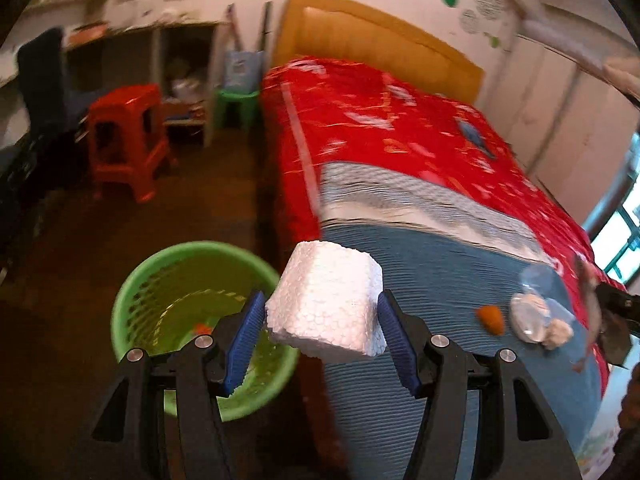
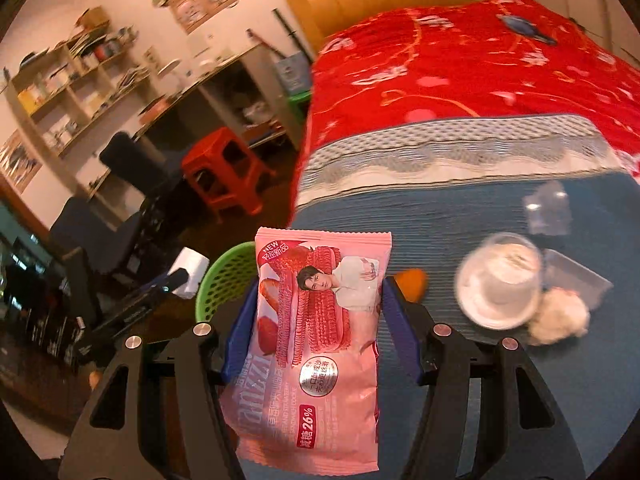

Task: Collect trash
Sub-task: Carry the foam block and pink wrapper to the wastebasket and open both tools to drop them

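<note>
Two pieces of trash are in hand, one per gripper. The left gripper (image 1: 322,320) has its jaws pinching a white foam block (image 1: 326,300) across its width, and the right gripper (image 2: 316,312) has its jaws pinching a pink snack packet (image 2: 316,344) by its two long edges, the packet's long axis running along the fingers toward the camera.

The relation that matters is each load to the green basket (image 1: 132,304) standing on the floor just beside the foot of the bed (image 1: 440,264). In the left wrist view the foam hangs by the bed's corner with the basket's open mouth below and to its left, near but not yet underneath. In the right wrist view the basket (image 2: 224,280) shows only as a slice of rim behind the packet's left edge, so the left hand looks the nearer of the two (a judgement from the angles).

On the blue cover remain a clear plastic cup (image 2: 498,280), a crumpled tissue (image 2: 560,316), an orange scrap (image 2: 412,284) and clear wrapping (image 2: 548,208).
</note>
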Motion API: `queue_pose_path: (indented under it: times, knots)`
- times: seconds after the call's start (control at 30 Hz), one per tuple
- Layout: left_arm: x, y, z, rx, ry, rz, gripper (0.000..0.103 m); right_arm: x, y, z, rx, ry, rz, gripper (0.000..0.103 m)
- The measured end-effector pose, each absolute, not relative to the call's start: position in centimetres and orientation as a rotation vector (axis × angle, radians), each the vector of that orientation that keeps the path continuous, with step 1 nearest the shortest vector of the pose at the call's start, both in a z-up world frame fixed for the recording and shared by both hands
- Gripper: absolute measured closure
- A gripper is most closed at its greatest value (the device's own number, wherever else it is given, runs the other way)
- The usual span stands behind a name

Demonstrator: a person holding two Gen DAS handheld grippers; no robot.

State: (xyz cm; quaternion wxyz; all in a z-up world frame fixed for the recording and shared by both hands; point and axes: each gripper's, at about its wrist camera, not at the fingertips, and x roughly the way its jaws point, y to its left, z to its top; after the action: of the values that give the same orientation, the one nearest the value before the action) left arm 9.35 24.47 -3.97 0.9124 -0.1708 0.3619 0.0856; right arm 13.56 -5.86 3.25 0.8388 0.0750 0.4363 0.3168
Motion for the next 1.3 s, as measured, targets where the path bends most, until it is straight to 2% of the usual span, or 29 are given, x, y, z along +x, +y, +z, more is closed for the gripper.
queue_pose_path:
  times: [0.23, 0.5, 1.2, 1.3]
  knots:
    - [9.3, 29.4, -7.6, -0.387, 0.82, 0.282, 0.046, 13.9, -0.5, 2.5, 0.112, 0.952, 0.729, 0.043]
    - [9.1, 32.3, -10.3, -0.423, 0.858, 0.344, 0.024, 14.1, 3.6, 1.4, 0.081, 0.989, 0.773, 0.043]
    - [0.5, 35.8, -10.0, -0.535, 0.774, 0.469, 0.018, 14.5, 18.4, -3.5, -0.022, 1.094, 0.896, 0.04]
    - [-0.1, 36.0, -10.2, -0.554, 0.771, 0.476, 0.018, 14.6, 20.2, -4.2, -0.006, 1.112, 0.903, 0.034]
